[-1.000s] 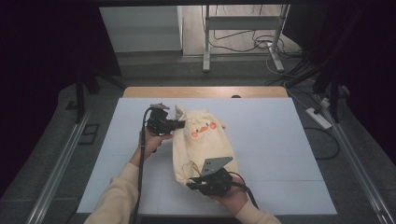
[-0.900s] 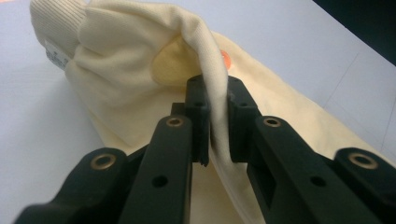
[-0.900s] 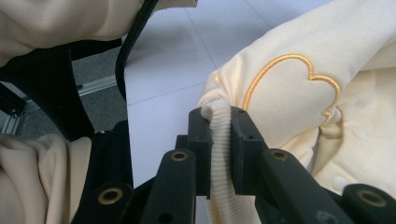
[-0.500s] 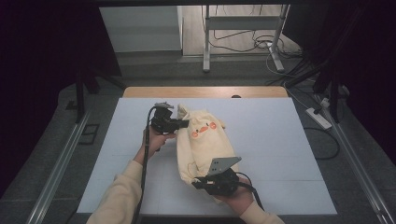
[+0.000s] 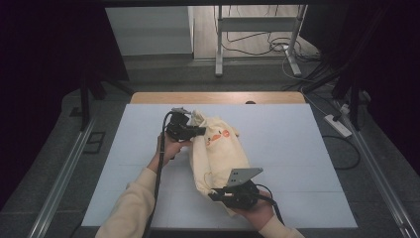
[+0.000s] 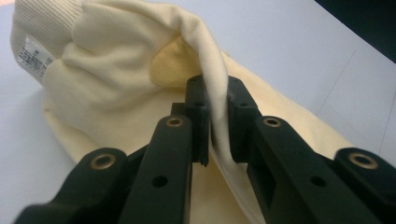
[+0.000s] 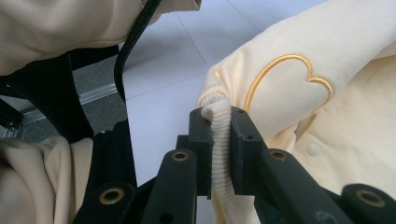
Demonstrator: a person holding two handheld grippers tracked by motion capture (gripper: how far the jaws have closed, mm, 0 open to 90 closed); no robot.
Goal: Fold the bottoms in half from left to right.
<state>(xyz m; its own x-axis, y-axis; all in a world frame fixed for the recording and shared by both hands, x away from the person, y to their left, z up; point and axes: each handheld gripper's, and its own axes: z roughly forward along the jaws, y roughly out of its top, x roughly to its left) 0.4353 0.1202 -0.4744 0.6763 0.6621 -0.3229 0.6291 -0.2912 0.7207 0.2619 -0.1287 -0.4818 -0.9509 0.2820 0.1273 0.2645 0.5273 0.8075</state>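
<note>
The cream sweatshirt (image 5: pixel 218 153) lies bunched on the middle of the white table (image 5: pixel 307 148), its long axis running from the far left, near my left gripper (image 5: pixel 190 130), down toward the near edge, where my right gripper (image 5: pixel 223 194) has its other end. From the high view my left hand (image 5: pixel 170 147) reaches in from the near left with the forearm angled away from me, the gripper pointing rightward into the garment's far end; my right hand (image 5: pixel 255 210) sits at the near edge, its gripper pointing left, the grey plate (image 5: pixel 242 175) tilted on top. The left gripper view shows what the high view cannot: my left gripper (image 6: pixel 215 112) has its jaws closed on a fold of smooth cream fabric, with a ribbed cuff or hem and a small white label (image 6: pixel 35 56) beyond. In the right gripper view my right gripper (image 7: pixel 219 128) is clamped on a ribbed edge of the sweatshirt (image 7: pixel 327 93), beside an orange embroidered outline (image 7: pixel 285 74) and a small cream snap (image 7: pixel 314 149).
</note>
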